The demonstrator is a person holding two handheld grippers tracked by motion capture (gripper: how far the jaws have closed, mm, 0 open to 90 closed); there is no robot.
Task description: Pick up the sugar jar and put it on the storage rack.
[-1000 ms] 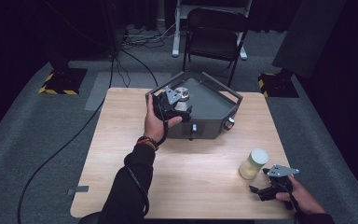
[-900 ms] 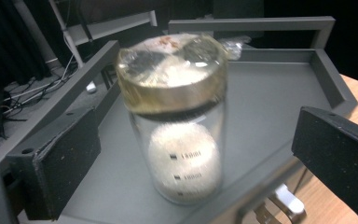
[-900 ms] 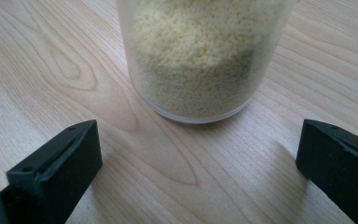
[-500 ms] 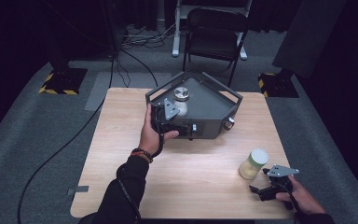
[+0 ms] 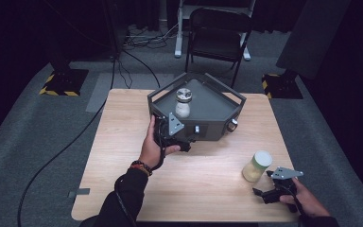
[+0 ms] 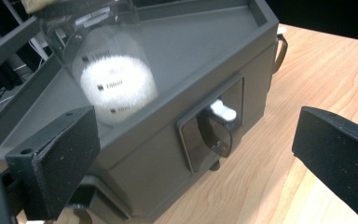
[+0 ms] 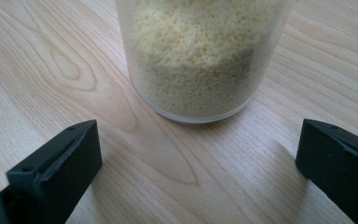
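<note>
A dark grey angular box (image 5: 215, 113) with a recessed top stands at the table's far middle. On it stands a clear jar of white powder (image 5: 183, 103), upright. My left gripper (image 5: 177, 137) is held open against the box's front face, just below that jar. In the left gripper view the open jaws frame the box's front (image 6: 158, 158), with its small window and white switch (image 6: 223, 111), and the white-powder jar (image 6: 116, 81) stands above. My right gripper (image 5: 263, 184) is open near the front right edge, facing a jar of yellow grains (image 5: 256, 166) (image 7: 200, 56) that stands apart from the jaws.
The wooden table (image 5: 123, 156) has bare room at its left and front middle. Behind it stands a black chair (image 5: 220, 35), and cables run over the grey floor (image 5: 38, 142). Yellow-striped stand bases (image 5: 59, 82) sit at both far corners.
My left gripper has drawn back from the box's top to its front face, leaving the white-powder jar standing there. The right gripper and the yellow-grain jar have not moved.
</note>
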